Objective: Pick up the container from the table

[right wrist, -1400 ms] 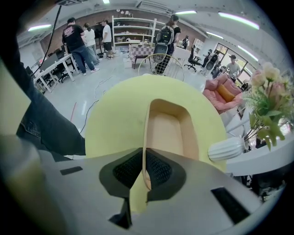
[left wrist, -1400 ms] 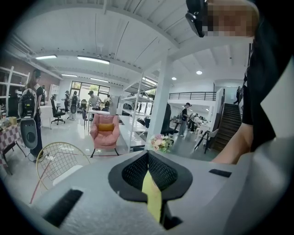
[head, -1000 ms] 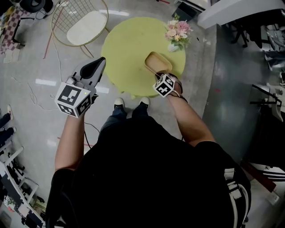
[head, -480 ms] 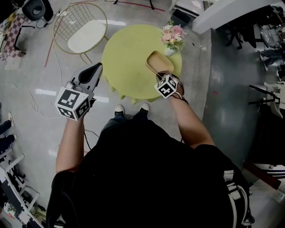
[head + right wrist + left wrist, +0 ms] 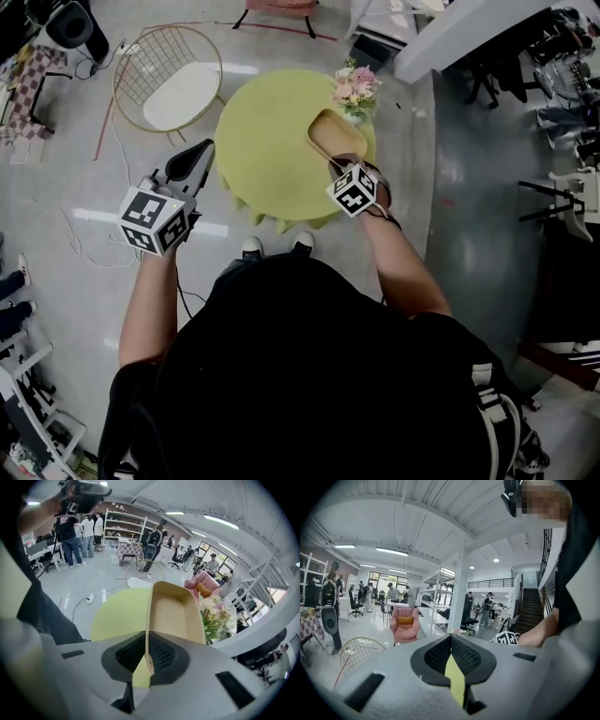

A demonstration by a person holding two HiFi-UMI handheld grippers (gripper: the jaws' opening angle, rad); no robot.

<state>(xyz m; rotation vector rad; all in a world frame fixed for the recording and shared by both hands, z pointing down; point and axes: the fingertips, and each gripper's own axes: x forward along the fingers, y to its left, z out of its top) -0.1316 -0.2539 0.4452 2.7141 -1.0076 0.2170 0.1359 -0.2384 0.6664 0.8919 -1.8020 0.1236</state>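
The container [image 5: 335, 133] is a shallow tan oblong tray. It hangs over the right part of the round yellow-green table [image 5: 267, 141]. My right gripper [image 5: 341, 163] is shut on the near rim, below its marker cube. In the right gripper view the thin wall of the container [image 5: 171, 613] runs between the closed pads of my right gripper [image 5: 147, 639], with the table [image 5: 115, 613] beneath. My left gripper [image 5: 193, 157] is held out left of the table over the floor. In its own view the left gripper [image 5: 451, 638] has its pads together and nothing between them.
A vase of pink flowers [image 5: 353, 86] stands at the table's far right edge, just beyond the container. A wire chair with a white seat [image 5: 172, 75] stands to the table's far left. Cables lie on the floor. A white shelf unit [image 5: 469, 28] is at the back right.
The right gripper has risen with the container in its grip, lifting it above the tabletop. The left gripper has moved slightly up. The head view has shifted a little.
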